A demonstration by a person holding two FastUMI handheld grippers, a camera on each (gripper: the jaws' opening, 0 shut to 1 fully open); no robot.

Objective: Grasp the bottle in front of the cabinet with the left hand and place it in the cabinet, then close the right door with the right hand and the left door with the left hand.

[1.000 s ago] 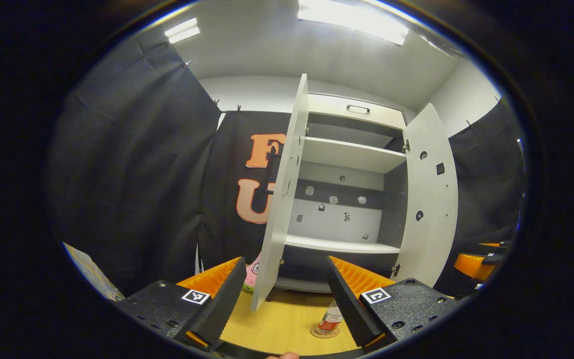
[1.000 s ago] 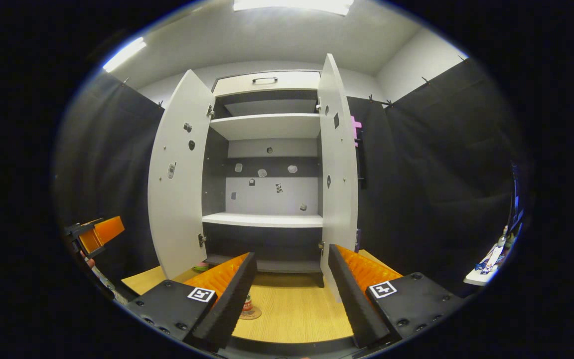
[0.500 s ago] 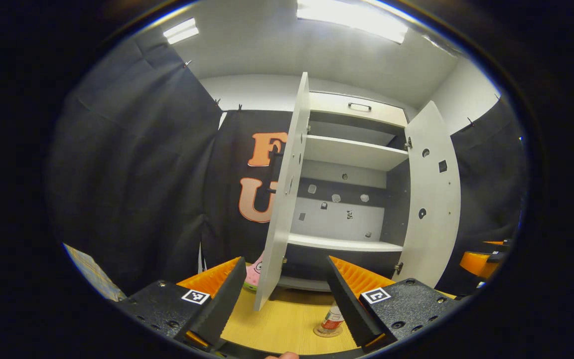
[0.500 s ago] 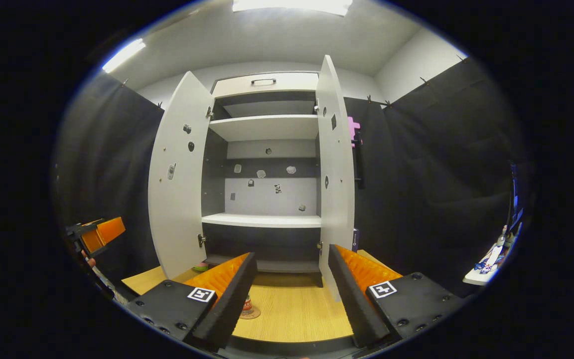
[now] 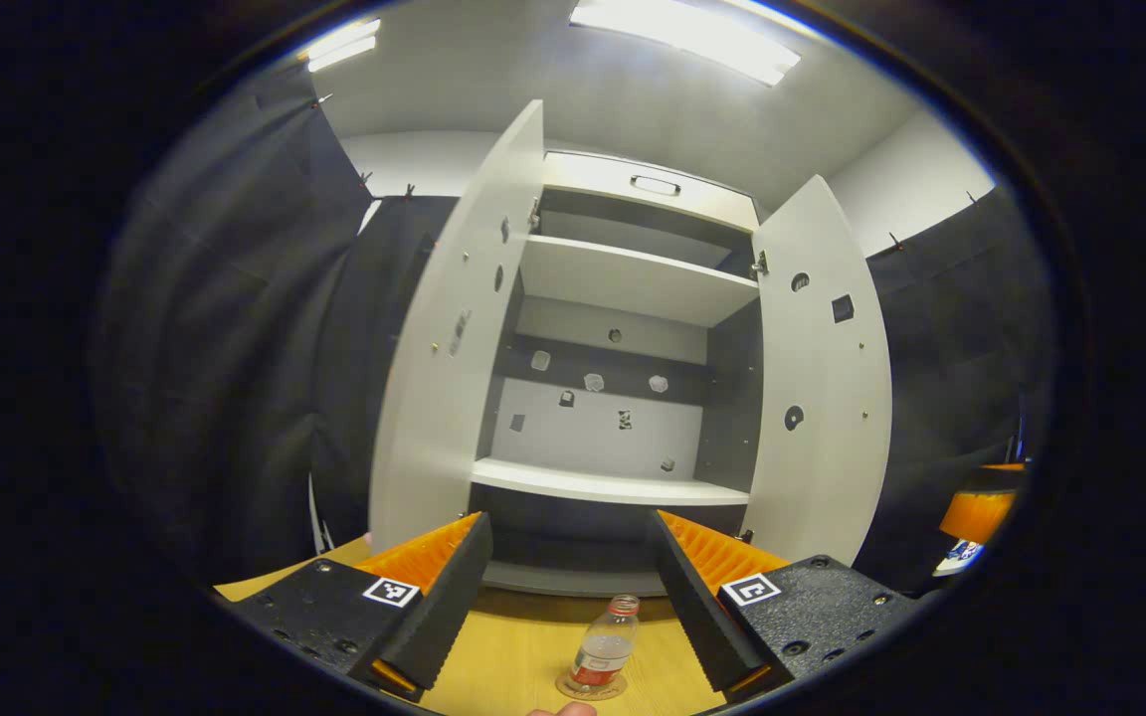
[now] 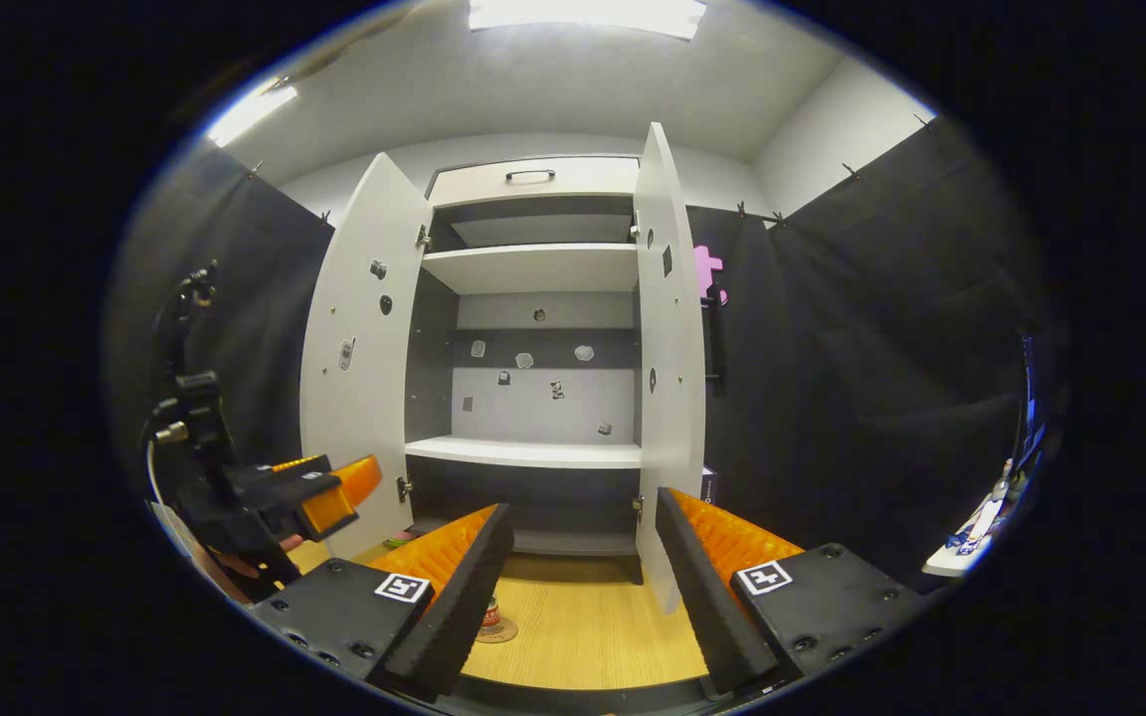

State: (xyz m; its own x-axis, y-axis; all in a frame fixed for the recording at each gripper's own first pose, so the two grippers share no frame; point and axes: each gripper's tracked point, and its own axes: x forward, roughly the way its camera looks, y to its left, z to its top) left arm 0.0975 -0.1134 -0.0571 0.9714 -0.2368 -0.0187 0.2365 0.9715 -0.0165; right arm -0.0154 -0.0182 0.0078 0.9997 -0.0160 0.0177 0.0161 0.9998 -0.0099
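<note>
Left claw [image 5: 565, 577]: fingers spread wide, nothing between them. It sits above the near edge of the table [image 5: 523, 661], aimed at the open cabinet [image 5: 623, 398]. The bottle [image 5: 603, 651] stands upright on a round coaster, on the table in front of the cabinet, low in the left gripper view and lined up between the two fingers but farther off, not yet touched.

Right claw [image 6: 583, 582]: also wide open and empty, held back near the table's right half, facing the cabinet interior. From the right gripper view the left claw [image 6: 329, 492] appears off to the left, near the left door [image 6: 359, 358], with the hand holding it below.

Both doors are swung open; right door [image 6: 670, 348] stands almost edge-on to the right claw. Lower shelf [image 5: 603, 485] is bare, as is the dark bottom compartment beneath it.

Step in hand (judgement): approach phase of the first sub-task, the left-hand grasp of the bottle. Nothing placed, neither door closed.

Next move calls for: lower and advance the left claw so the fingers straddle the bottle's body, below the cap and above the coaster, then squeeze. The bottle is slim, clear and looks light, so a skewed contact could tip it. Keep the approach level and centred. Right claw should hold clear of the cabinet opening until the bottle is in.
</note>
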